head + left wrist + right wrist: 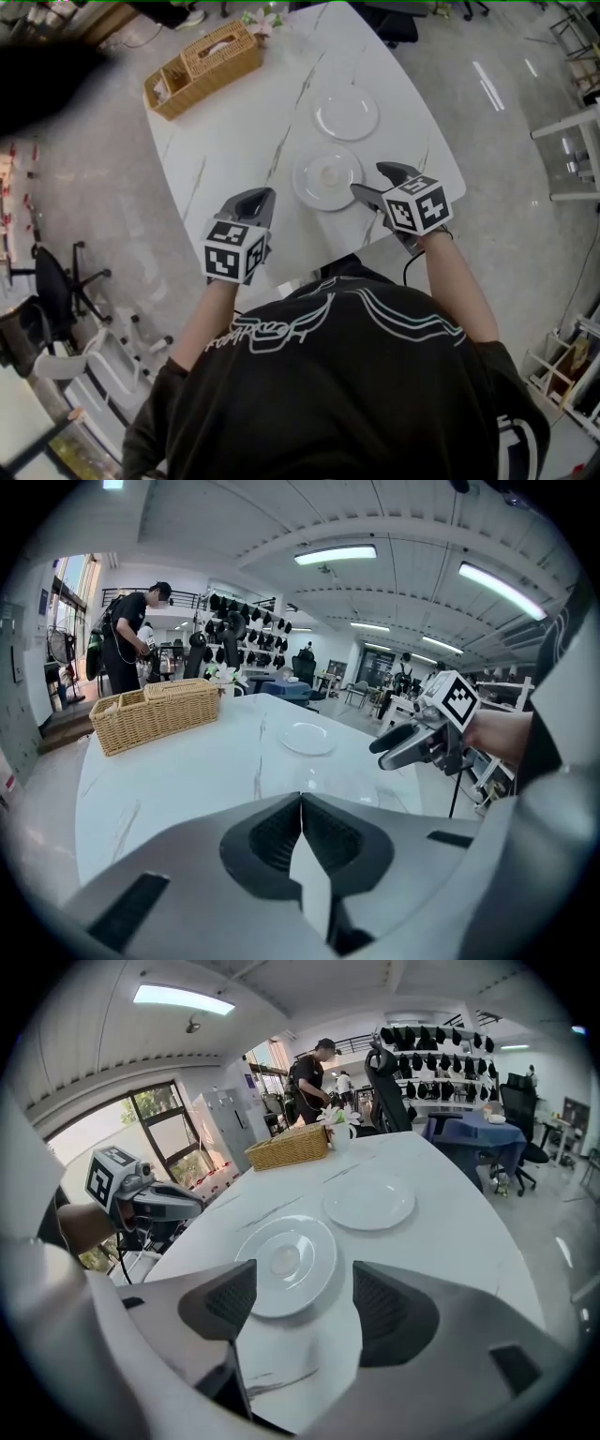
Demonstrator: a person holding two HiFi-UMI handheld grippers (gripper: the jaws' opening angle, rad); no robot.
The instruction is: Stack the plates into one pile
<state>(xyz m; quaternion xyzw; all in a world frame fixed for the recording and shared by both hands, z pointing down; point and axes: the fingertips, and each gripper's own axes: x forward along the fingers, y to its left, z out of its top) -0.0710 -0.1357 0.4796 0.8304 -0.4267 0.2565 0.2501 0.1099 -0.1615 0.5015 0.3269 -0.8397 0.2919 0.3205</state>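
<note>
Two white plates lie apart on the white marble table [234, 131]. The far plate [346, 115] is flat; the near plate [327, 176] has a round well in its middle. My right gripper [380, 183] hovers at the near plate's right edge, jaws open and empty. In the right gripper view the near plate [286, 1262] lies on the table just beyond the open right gripper [298, 1307], with the far plate [369, 1202] behind it. My left gripper [262, 199] is shut on nothing, left of the near plate; its jaws meet in the left gripper view [300, 799].
A wicker basket [203, 67] stands at the table's far left corner, a small flower vase [339, 1129] beside it. The table's near edge runs just under both grippers. A person [127, 639] stands beyond the table. Office chairs [56, 291] stand on the floor at the left.
</note>
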